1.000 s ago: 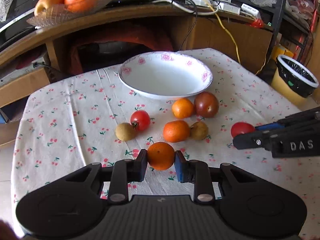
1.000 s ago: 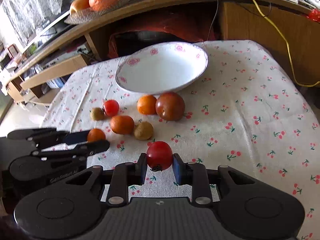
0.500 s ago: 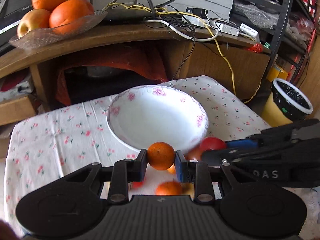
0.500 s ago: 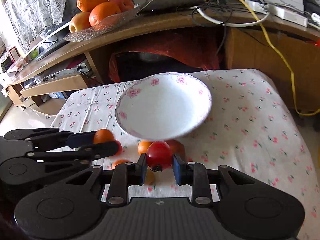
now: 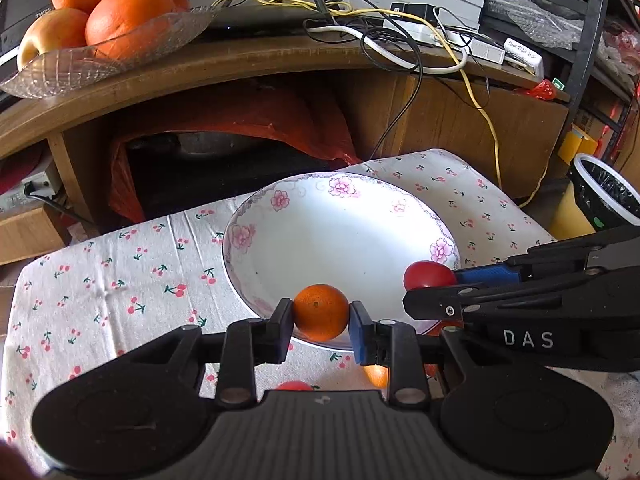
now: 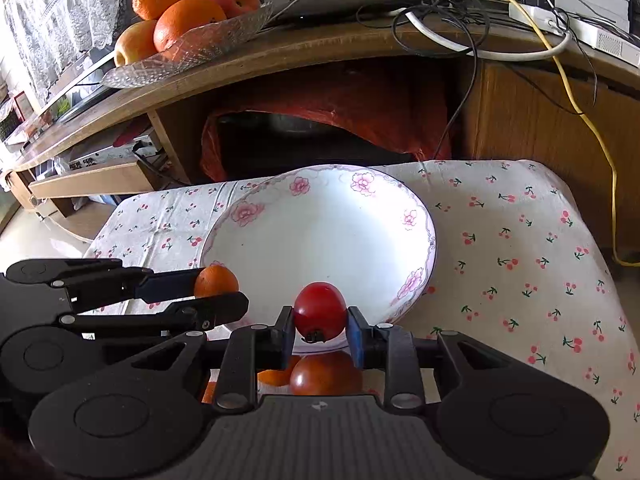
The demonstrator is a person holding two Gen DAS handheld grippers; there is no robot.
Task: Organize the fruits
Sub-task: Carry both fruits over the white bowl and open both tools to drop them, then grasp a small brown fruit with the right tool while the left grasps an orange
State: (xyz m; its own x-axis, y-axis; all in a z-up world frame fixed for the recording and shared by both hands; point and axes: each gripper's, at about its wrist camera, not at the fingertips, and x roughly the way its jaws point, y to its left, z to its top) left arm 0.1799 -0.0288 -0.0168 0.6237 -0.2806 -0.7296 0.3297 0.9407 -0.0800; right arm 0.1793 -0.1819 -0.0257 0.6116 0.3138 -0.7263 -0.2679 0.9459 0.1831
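A white bowl with pink flowers (image 5: 340,232) (image 6: 320,236) stands on the cherry-print tablecloth (image 5: 120,272). My left gripper (image 5: 320,322) is shut on a small orange (image 5: 320,308), held over the bowl's near rim. From the right wrist view, that left gripper (image 6: 224,294) and its orange (image 6: 216,280) sit at the bowl's left edge. My right gripper (image 6: 320,326) has a red tomato (image 6: 320,310) between its pads, above the near rim; its jaws are opening and the pads still touch the tomato. The left wrist view shows the right gripper (image 5: 434,286) with the tomato (image 5: 428,276) at the bowl's right rim.
More fruit lies on the cloth below the grippers: a dark red tomato (image 6: 326,374) and an orange (image 6: 276,376). A glass dish of oranges and apples (image 5: 100,52) sits on the wooden shelf behind, with cables (image 5: 400,40). A lined bin (image 5: 604,196) stands at the right.
Both grippers have lifted their fruit off the cloth and carried it forward to the bowl's near rim. The loose fruit now lies below and behind the fingers.
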